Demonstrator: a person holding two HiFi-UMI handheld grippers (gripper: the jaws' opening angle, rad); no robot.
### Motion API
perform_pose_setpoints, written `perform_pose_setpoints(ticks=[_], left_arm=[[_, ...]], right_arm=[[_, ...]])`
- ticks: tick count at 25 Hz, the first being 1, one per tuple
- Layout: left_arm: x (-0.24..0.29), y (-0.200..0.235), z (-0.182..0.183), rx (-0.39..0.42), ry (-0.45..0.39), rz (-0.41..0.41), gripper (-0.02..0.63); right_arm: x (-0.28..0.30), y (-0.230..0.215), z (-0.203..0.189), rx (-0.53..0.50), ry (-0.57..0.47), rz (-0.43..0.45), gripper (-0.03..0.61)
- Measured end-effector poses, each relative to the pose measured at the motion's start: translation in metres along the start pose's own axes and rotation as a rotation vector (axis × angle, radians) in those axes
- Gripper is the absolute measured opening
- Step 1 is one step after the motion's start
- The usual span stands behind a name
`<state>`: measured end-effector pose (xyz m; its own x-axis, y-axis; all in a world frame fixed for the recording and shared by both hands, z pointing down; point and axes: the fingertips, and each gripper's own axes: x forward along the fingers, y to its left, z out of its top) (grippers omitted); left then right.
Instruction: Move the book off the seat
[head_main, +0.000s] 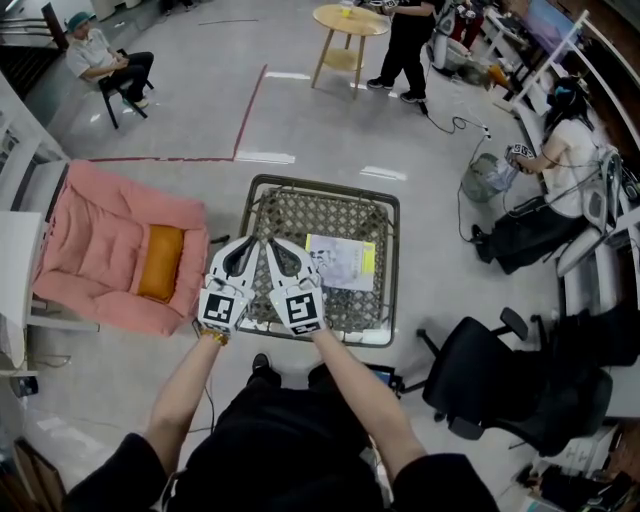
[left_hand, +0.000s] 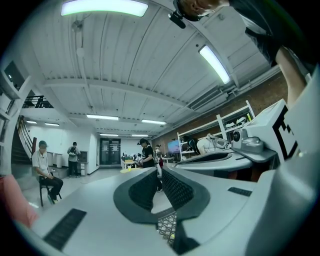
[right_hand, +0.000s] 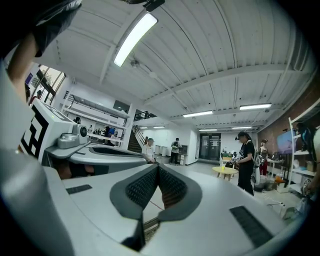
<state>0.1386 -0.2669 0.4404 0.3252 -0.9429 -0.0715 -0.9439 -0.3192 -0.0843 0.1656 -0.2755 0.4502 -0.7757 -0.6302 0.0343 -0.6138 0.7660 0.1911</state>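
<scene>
A pale book (head_main: 340, 262) with a yellow-green strip along its right side lies flat on the right half of a square woven seat (head_main: 300, 215) with a metal frame. Both grippers are held side by side over the seat's near left part, pointing level and away from me. My left gripper (head_main: 248, 243) has its jaws together with nothing between them (left_hand: 160, 172). My right gripper (head_main: 272, 243) is likewise shut and empty (right_hand: 158, 169), and stands just left of the book without touching it. A strip of the woven seat (left_hand: 167, 225) shows under the left jaws.
A pink armchair (head_main: 100, 250) with an orange cushion (head_main: 160, 262) stands left of the seat. A black office chair (head_main: 500, 370) is at the right, a seated person (head_main: 560, 170) beyond it. A round wooden table (head_main: 350, 25) and other people are farther off.
</scene>
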Motion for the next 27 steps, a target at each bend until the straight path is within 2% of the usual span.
perform_pose_setpoints(ticks=[5,27], left_arm=[[-0.008,-0.004,-0.012,-0.004,0.007,0.002,0.012],[-0.023,-0.002,-0.023,-0.029,0.050,0.018,0.012]], right_arm=[[0.001,0.010,-0.006,0.017,0.024,0.016,0.014],[0.000,0.021,0.000,0.000,0.020,0.037,0.012]])
